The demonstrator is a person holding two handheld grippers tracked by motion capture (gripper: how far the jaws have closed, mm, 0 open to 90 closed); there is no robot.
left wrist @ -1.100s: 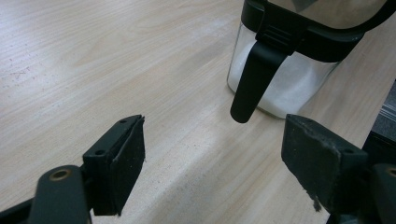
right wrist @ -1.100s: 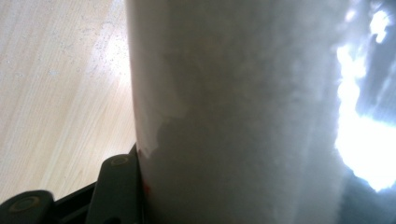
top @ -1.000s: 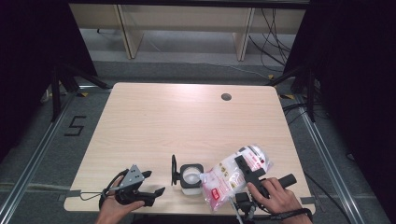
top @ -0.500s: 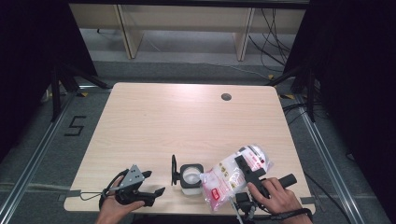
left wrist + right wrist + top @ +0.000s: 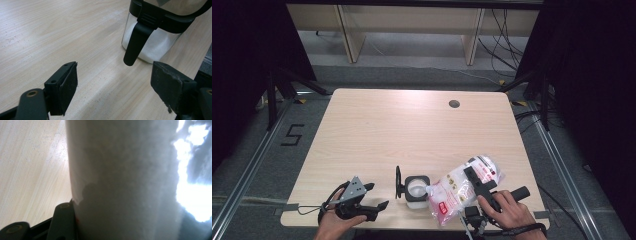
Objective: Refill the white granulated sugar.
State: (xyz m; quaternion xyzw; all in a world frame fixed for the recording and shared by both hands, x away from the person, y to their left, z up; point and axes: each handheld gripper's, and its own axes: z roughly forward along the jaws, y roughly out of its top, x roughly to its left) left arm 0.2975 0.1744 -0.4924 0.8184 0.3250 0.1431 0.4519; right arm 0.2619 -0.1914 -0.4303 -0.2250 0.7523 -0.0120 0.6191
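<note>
Bag (image 5: 464, 186): clear plastic, white granules, red print; pinched in the right gripper (image 5: 476, 184), tipped with its lower corner over the jar's mouth. Position matches a second ago; no shift seen.

Jar (image 5: 416, 191): glass, black rim, lid (image 5: 398, 181) swung upright at its left; near the bench (image 5: 412, 130) front edge, part-filled with white.

Left gripper (image 5: 113, 82): jaws spread, empty, resting left of the jar, unmoved.

Judgement: pouring is under way, held steady; filling is probably not yet finished.
</note>
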